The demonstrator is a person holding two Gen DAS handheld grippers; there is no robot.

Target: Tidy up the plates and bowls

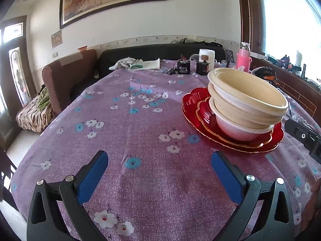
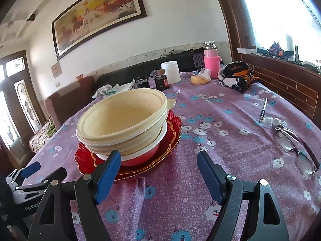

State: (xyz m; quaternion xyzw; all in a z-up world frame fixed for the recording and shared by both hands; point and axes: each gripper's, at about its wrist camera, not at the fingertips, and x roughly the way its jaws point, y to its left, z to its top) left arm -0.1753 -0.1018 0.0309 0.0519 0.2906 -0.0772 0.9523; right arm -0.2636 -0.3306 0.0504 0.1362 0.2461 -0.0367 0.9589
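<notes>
Several cream and white bowls (image 1: 248, 100) (image 2: 122, 120) sit nested in a leaning stack on two stacked red plates (image 1: 192, 104) (image 2: 172, 128) with gold rims. In the left wrist view the stack is at the right, and my left gripper (image 1: 159, 160) hangs open over bare cloth to its left and nearer the table's front. My right gripper (image 2: 158, 158) is open too, with nothing between its fingers; its left fingertip (image 2: 114, 160) overlaps the front rim of the plates in the right wrist view. The left gripper (image 2: 30, 168) also shows at the lower left there.
The table wears a purple flowered cloth (image 1: 140, 120). Jars, a white container (image 2: 170, 72), a pink bottle (image 2: 210, 64) and a dark patterned cloth bundle (image 2: 236, 78) crowd the far edge. Eyeglasses (image 2: 295, 142) and a pen (image 2: 263, 110) lie at the right. A brown armchair (image 1: 66, 76) stands left.
</notes>
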